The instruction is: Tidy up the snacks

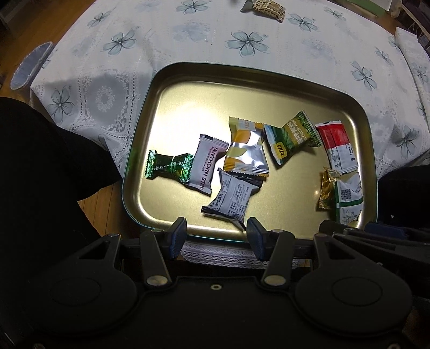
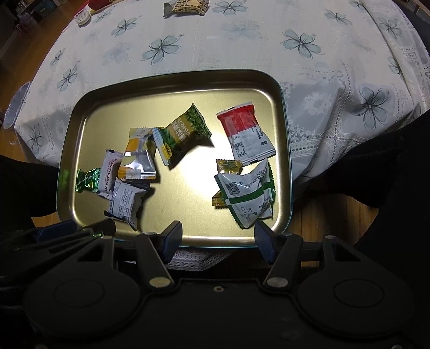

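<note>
**Both grippers open over the tray**

While both grippers hang above the near rim of the tray (image 1: 150, 88), their fingers stand apart and grip nothing. Just beyond the left gripper (image 1: 216, 232) lies a grey packet (image 1: 232, 197), its corner near the right finger. A green-striped packet (image 2: 248, 194) lies just beyond the right gripper (image 2: 219, 236). One snack (image 1: 268, 9) lies far on the cloth (image 1: 188, 45).
</note>
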Motion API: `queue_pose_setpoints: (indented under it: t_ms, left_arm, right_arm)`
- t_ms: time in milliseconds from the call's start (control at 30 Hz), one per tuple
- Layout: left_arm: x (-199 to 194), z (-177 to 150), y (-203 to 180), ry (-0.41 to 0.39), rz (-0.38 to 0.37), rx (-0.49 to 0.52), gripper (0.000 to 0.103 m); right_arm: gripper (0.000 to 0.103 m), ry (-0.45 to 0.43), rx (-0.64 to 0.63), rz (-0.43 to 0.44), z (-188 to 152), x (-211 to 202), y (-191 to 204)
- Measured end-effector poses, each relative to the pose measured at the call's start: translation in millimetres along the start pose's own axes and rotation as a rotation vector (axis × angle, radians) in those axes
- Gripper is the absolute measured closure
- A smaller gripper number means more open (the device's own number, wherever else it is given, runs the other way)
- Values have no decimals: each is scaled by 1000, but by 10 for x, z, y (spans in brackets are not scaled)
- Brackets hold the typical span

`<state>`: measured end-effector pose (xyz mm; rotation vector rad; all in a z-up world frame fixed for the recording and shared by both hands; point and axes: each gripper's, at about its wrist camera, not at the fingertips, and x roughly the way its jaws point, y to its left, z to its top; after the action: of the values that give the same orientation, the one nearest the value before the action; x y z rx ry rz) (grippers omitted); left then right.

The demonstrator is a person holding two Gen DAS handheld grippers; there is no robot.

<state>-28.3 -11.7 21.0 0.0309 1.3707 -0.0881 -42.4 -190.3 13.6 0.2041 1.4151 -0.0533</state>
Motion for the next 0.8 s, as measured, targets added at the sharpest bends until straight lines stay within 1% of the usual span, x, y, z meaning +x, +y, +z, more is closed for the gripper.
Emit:
queue_pose_setpoints:
  t_ms: [133, 233, 400, 500, 800]
  left_arm:
    - [40, 76, 36, 39, -17, 2, 46]
    - [40, 164, 54, 53, -22, 8, 46]
    - [12, 357, 38, 50, -20, 30, 46]
    - [-3, 519, 25, 46, -22, 40, 46]
    - [-55, 1045, 24, 3, 2, 53, 46]
  right_arm:
    - [41, 61, -5, 33, 101, 62, 2]
    - [41, 91, -10, 48, 208, 72, 11]
    - [41, 83, -37, 34, 465, 12, 40]
    - [41, 87, -41, 46, 643, -12, 28]
    - [41, 66, -24, 46, 1222, -70, 8]
